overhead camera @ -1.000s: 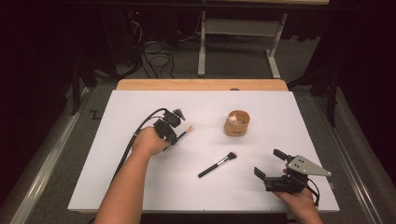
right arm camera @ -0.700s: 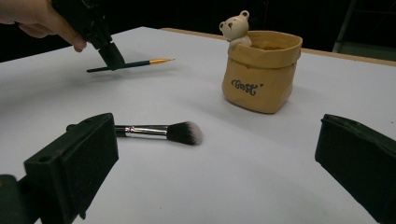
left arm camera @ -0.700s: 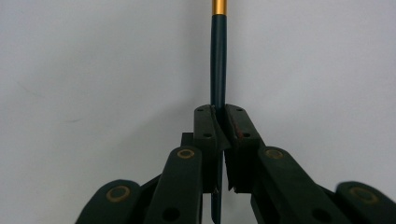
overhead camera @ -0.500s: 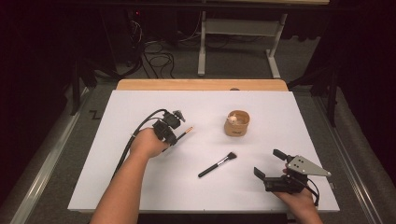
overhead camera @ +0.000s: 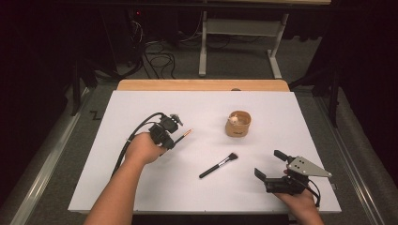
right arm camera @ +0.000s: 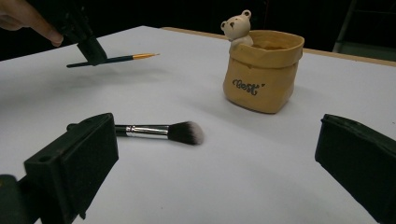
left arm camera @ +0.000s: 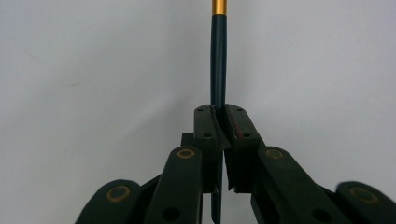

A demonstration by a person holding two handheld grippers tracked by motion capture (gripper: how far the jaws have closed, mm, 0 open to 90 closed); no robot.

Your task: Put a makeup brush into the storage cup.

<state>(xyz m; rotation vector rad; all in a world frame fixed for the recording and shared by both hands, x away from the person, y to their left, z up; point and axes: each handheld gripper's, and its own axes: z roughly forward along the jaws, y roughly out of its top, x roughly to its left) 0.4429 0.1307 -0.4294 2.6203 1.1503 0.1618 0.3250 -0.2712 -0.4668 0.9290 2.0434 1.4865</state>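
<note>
My left tongs [left arm camera: 219, 114] clamp a thin dark-green brush [left arm camera: 218, 65] with a gold band near its tip; my right tongs [right arm camera: 215, 168] stand wide apart.

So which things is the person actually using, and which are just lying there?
In use:
- thin brush, clamped in the left gripper and lifted off the table
- bear pot, probably where it goes

Lying about:
- makeup brush, flat on the table
- right gripper, open, holding nothing

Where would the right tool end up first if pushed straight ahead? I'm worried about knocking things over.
Probably the makeup brush, lying just ahead of the open right tool; the bear pot stands farther back, though depth is uncertain.
</note>
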